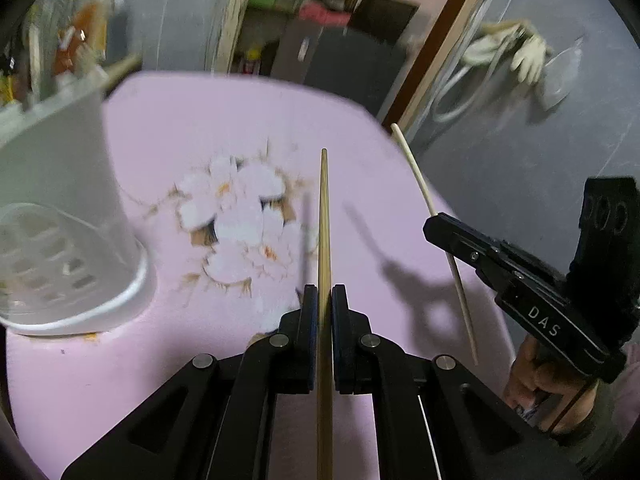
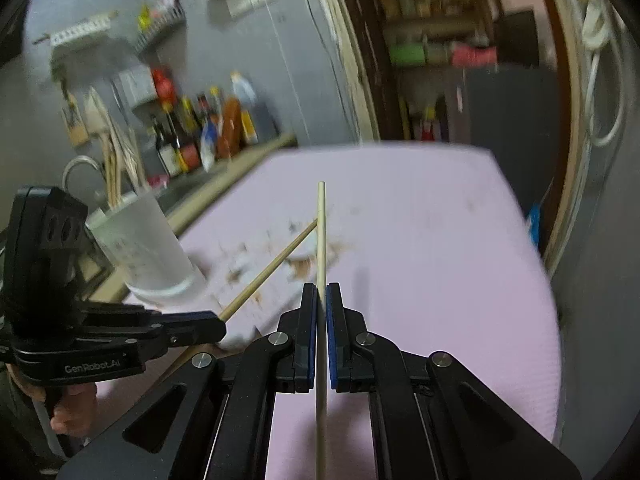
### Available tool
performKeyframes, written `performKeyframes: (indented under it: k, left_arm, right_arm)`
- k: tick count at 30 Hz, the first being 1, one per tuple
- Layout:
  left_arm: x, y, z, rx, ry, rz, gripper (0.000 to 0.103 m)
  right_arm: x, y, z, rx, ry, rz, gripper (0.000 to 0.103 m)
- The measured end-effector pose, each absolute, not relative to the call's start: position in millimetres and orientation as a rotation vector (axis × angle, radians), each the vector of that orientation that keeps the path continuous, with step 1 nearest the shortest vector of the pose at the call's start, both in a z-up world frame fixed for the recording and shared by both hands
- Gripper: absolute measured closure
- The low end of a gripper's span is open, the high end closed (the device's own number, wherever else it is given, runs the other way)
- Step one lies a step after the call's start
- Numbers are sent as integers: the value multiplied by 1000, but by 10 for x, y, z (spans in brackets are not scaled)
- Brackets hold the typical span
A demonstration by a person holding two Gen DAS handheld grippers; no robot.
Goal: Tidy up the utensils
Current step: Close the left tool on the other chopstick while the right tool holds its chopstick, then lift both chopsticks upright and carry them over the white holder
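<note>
The left claw [image 1: 325, 292] is closed tight on a tan chopstick [image 1: 324, 220]. The stick runs straight btwn the two pads and its thin tip points out over the pink tabletop [image 1: 168, 120], above the flower picture [image 1: 240, 224] printed on it.

The right claw [image 2: 321, 292] is also pinched shut, on a pale chopstick [image 2: 321, 232]. In the left cam view the right claw [image 1: 434, 226] sits off to the right side w/ the pale chopstick [image 1: 412, 168] poking out both ends of it, over the edge of the tabletop.

In the right cam view the left claw [image 2: 216, 326] is low on the left, and its tan chopstick [image 2: 272, 266] slants up so its tip looks very close to the pale stick. Can't tell if the two sticks touch.

A white holder cup [image 1: 68, 184] stands on the tabletop at the left, apart from both claws. In the right cam view the holder cup [image 2: 144, 244] has more sticks [image 2: 116, 148] standing in it. Bottles [image 2: 208, 128] stand on a shelf behind, all blurry.
</note>
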State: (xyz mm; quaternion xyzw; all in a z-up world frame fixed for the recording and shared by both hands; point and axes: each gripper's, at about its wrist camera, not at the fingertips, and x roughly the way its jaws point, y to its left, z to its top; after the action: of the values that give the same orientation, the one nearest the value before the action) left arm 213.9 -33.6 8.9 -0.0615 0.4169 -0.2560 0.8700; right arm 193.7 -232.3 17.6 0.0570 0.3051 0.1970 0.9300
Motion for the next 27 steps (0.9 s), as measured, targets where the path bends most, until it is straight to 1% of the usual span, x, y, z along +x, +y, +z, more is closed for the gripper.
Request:
performKeyframes:
  k: [6,10,14,23,27]
  left_arm:
    - [1767,-233,398,-132,593,-522,99]
    - [1701,-245,561,-150,468,-486,99]
    - [1626,-77,714,-165,360,-439,99]
    - [1749,448,1123,-227,222,-350,99]
    - [1881,786,1261,-265,198,-320,99]
  right_arm:
    - [1691,-2191,445,115,420,395,101]
    - [1621,-2076,634,108,305,399,101]
    - [1574,-1940,843,110,192,417,101]
    - [1753,-1533,1190,175,58,537,101]
    - [1903,-1276,1306,207,15,593,101]
